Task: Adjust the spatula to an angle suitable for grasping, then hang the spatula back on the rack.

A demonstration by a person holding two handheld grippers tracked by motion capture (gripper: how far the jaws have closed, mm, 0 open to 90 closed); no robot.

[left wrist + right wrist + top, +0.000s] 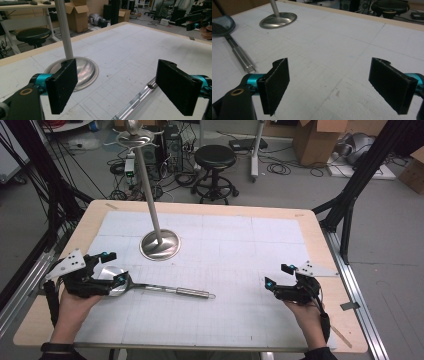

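Observation:
A steel ladle (165, 290) lies on the white gridded mat (235, 245), bowl to the left and handle pointing right. My left gripper (114, 267) stands open over the bowl, one jaw on either side of it. In the left gripper view the ladle handle (136, 101) runs out between the jaws of the left gripper (120, 87). A steel stand has its round base (160, 245) on the mat and a pole (145, 180) rising from it. My right gripper (278, 275) is open at the right of the mat, holding nothing. The right gripper view shows the right gripper (334, 85), the ladle (240, 55) and the stand base (278, 20).
Bare wood of the table (320, 245) borders the mat. Behind the table are a black stool (215, 157), cardboard boxes (315, 140) and cables on the floor. Black frame legs (350, 200) stand at the right.

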